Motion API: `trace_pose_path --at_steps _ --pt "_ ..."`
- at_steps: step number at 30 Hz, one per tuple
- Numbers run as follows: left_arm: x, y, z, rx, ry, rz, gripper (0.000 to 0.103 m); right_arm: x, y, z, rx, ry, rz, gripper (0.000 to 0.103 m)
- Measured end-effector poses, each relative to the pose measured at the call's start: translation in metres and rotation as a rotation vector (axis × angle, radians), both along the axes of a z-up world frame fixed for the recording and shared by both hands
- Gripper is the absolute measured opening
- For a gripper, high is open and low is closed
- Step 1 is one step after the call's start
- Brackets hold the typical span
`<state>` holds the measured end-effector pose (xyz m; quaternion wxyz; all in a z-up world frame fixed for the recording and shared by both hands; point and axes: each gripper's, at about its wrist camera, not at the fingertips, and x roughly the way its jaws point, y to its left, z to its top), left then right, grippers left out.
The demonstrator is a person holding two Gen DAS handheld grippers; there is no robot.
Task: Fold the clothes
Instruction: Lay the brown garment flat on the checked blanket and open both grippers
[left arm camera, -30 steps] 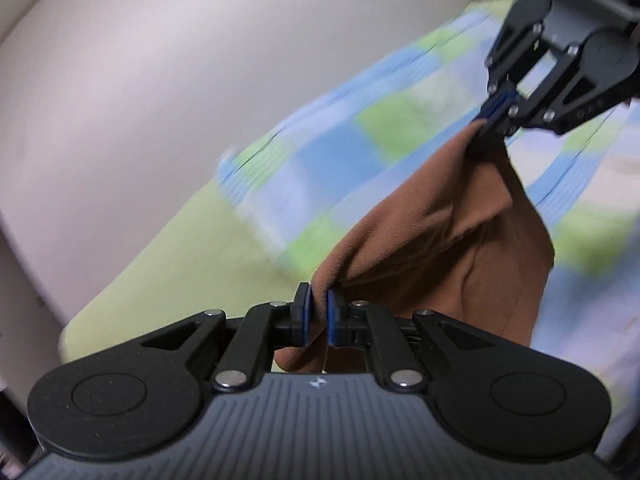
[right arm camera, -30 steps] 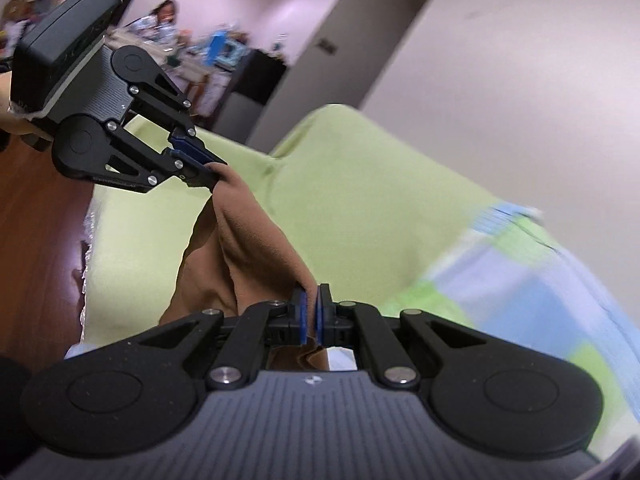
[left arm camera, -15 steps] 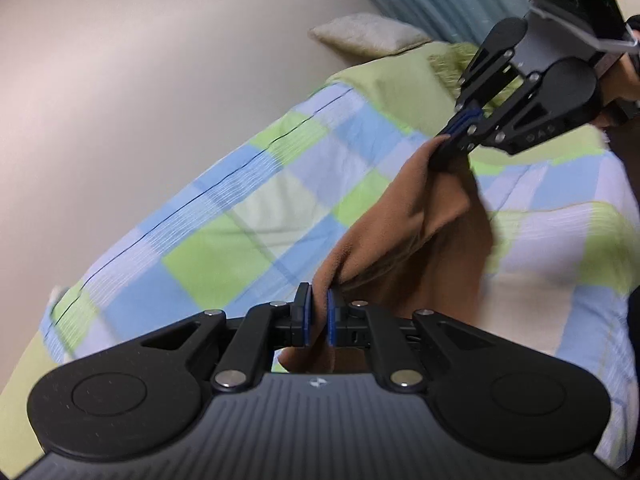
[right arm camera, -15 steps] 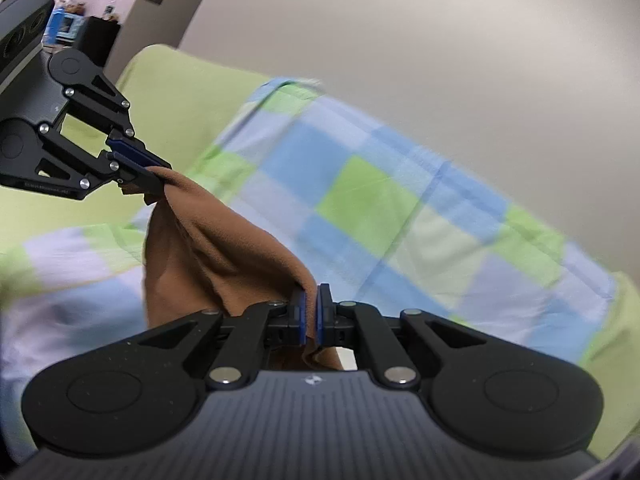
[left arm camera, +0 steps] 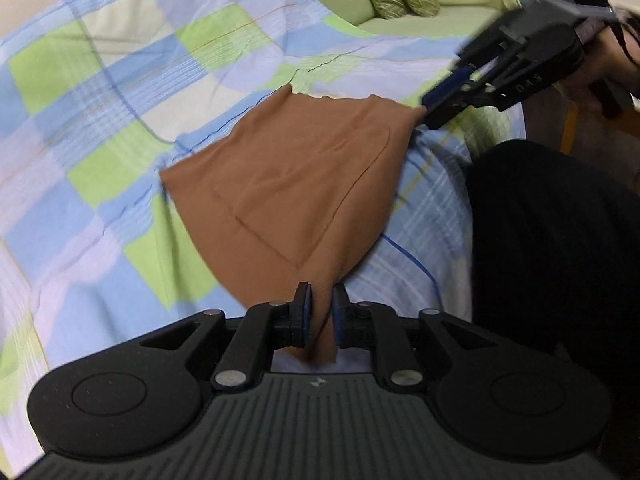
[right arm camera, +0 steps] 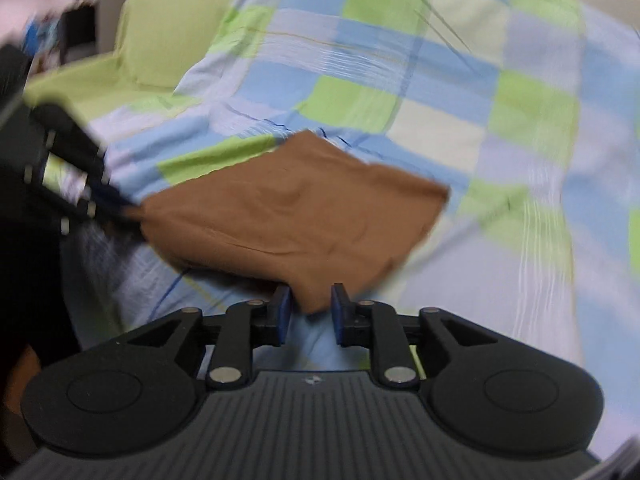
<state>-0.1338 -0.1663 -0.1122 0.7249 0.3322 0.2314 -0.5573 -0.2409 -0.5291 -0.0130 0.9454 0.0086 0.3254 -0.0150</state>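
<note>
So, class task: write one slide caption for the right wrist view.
Right gripper open around a corner of brown garment spread on checked bedspread.

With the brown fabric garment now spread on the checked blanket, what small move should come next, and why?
Probably open the left gripper and draw it back. The brown fabric garment lies spread flat on the blue, green and white checked blanket. The right gripper has its jaws apart around the near corner, so that corner appears released. The left jaws are nearly closed with cloth between them, so that corner seems the last one held.
</note>
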Motion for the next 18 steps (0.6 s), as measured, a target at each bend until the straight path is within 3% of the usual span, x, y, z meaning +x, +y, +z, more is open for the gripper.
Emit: trace_pose_path --at_steps 4,10,14,18 --pt "0.042 -0.028 0.028 -0.036 0.041 0.044 0.031 -0.021 -0.01 -0.01 0.104 -0.024 -0.076 0.031" --pt "0.062 -0.023 0.059 -0.083 0.132 0.09 0.034 -0.009 -0.02 -0.027 0.138 -0.038 -0.032 0.032" --pt "0.071 -0.03 0.056 -0.078 0.147 0.086 0.035 0.008 -0.027 -0.03 0.158 -0.055 0.027 0.032" --pt "0.073 -0.034 0.054 -0.081 0.154 0.079 0.036 0.011 -0.035 -0.01 0.269 -0.094 0.059 0.027"
